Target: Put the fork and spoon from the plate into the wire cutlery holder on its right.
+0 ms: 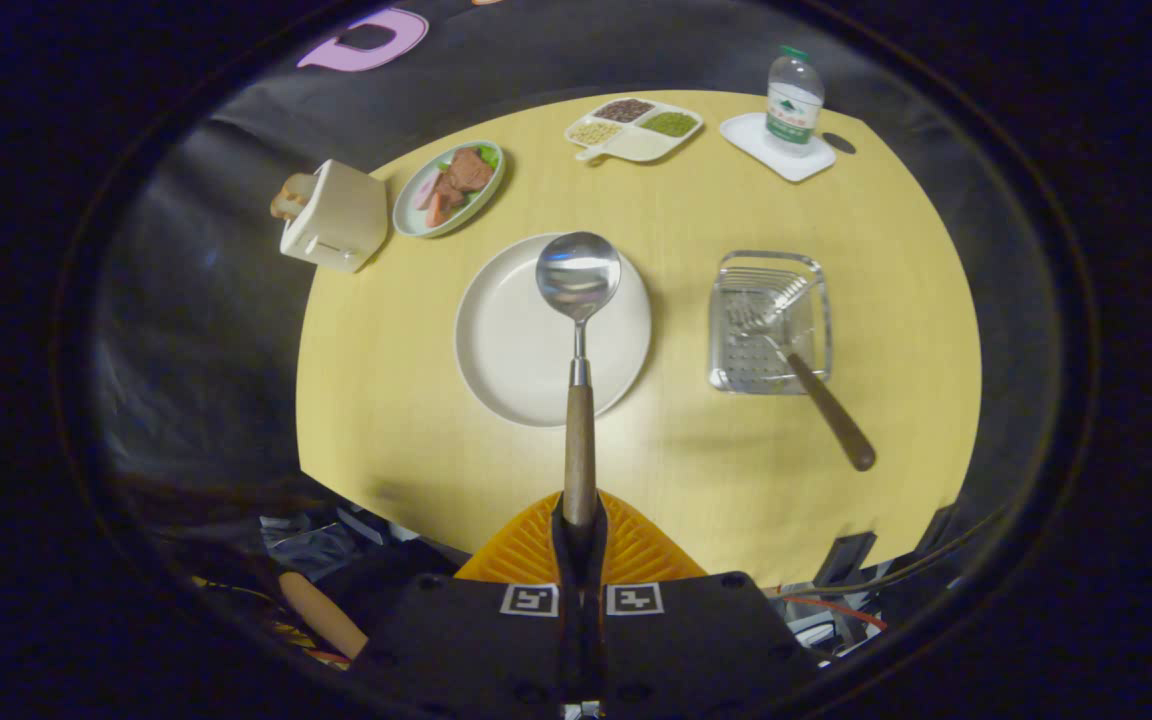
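Observation:
My gripper is shut on the wooden handle of a spoon, held high above the yellow table. The spoon's steel bowl points forward and hangs over the far part of a round white plate, which has nothing lying on it. To the right of the plate stands the wire cutlery holder. A fork with a wooden handle rests in it, tines down inside, handle leaning out over the near right rim.
At the far side of the table stand a cream toaster-like box, a plate of food, a divided dish of grains and a water bottle on a white tray. The table's near edge lies just beyond my fingers.

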A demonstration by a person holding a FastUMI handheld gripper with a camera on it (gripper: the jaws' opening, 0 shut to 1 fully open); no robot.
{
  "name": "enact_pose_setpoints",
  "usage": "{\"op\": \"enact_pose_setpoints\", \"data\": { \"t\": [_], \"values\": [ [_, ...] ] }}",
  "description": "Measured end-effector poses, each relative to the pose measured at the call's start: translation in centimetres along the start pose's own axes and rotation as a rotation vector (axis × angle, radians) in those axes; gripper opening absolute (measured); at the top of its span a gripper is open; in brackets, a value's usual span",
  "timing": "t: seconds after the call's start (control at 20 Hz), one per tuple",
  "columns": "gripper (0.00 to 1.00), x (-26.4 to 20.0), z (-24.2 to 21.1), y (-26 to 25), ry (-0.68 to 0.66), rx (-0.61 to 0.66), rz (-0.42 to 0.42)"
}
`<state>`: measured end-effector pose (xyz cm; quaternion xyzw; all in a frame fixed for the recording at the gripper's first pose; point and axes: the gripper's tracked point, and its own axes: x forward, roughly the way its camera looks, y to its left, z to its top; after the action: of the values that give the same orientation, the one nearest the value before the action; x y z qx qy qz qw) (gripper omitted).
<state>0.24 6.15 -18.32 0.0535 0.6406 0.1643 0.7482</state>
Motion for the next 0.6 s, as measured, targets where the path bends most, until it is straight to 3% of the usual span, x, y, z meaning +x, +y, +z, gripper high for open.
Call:
{"op": "enact_pose_setpoints", "data": {
  "t": [0.6],
  "values": [
    [0.04, -0.2, -0.4, -7.9, 0.130, 0.123, -0.107]
  ]
}}
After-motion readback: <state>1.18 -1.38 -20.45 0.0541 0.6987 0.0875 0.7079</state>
